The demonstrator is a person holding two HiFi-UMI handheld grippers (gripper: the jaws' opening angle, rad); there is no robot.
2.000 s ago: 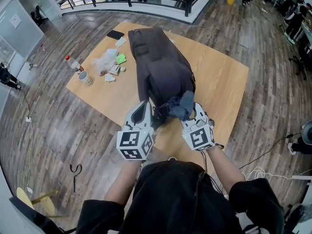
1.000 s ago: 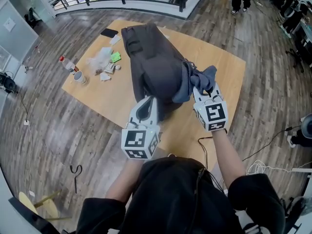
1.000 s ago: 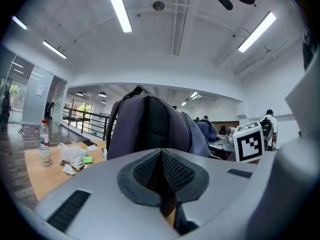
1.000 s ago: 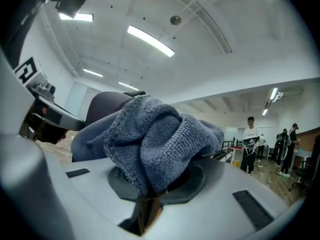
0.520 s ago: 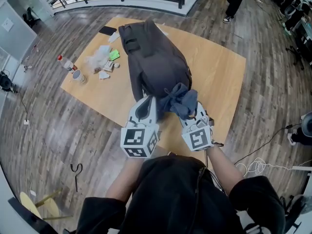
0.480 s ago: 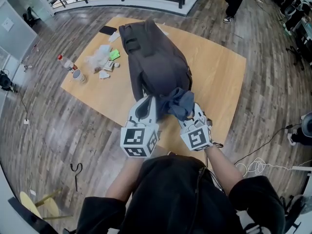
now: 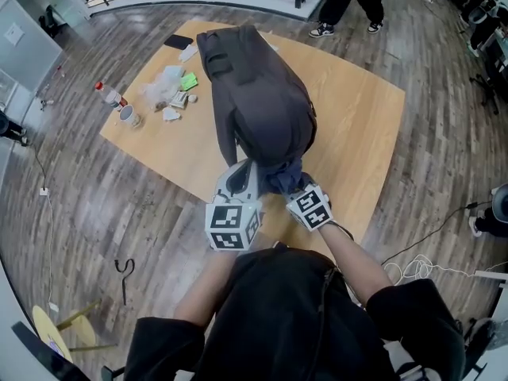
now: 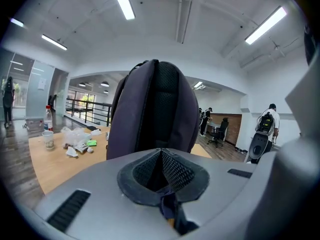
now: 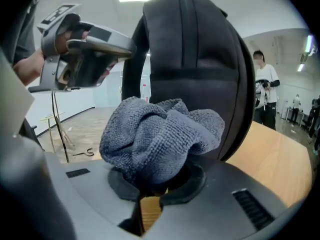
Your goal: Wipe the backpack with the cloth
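Backpack (image 7: 258, 94) stands upright on the surface (image 7: 357, 125), a thin dark strip of it pinched in the left hand-held gripper (image 7: 244, 173). Right hand-held gripper (image 7: 295, 190) clamps the bunched blue-grey cloth (image 7: 283, 178) at the backpack's near lower end.

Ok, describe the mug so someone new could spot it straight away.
Start at the wooden table with the dark backpack on it. In the clutter left of the backpack, the mug stands at the table's edge beside a red-capped bottle; it's the only white cup there.

Left gripper (image 7: 244, 173), right gripper (image 7: 292, 190): jaws clamped.
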